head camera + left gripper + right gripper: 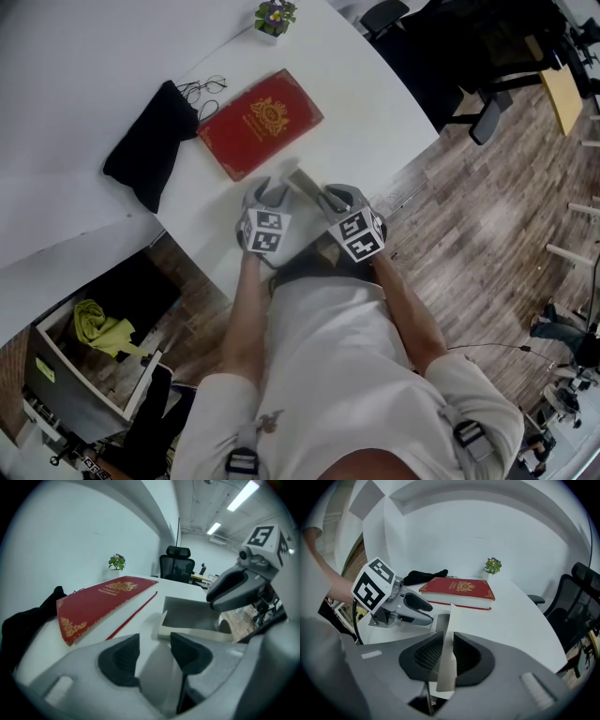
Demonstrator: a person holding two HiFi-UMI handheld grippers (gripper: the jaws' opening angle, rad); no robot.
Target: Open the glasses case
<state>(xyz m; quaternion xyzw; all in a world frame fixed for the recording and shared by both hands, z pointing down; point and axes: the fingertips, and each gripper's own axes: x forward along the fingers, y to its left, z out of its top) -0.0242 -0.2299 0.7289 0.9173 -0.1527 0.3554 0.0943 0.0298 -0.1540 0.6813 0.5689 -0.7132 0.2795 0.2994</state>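
The glasses case [302,180] is a pale grey box at the near edge of the white table [375,103], held between both grippers. In the left gripper view its grey inside [197,613] shows open. My left gripper [152,651] is shut on a white wall of the case [149,639], which stands between its dark pads. My right gripper [447,653] is shut on the thin pale lid flap [451,620], which stands on edge between its pads. In the head view the left gripper [267,194] and the right gripper [325,197] sit close together on either side of the case.
A red book with gold print [260,122] lies just beyond the case. Farther left are a black cloth [150,141] and spectacles [204,89]. A small potted plant [275,17] stands at the back. Black office chairs [403,19] stand off the table's right side.
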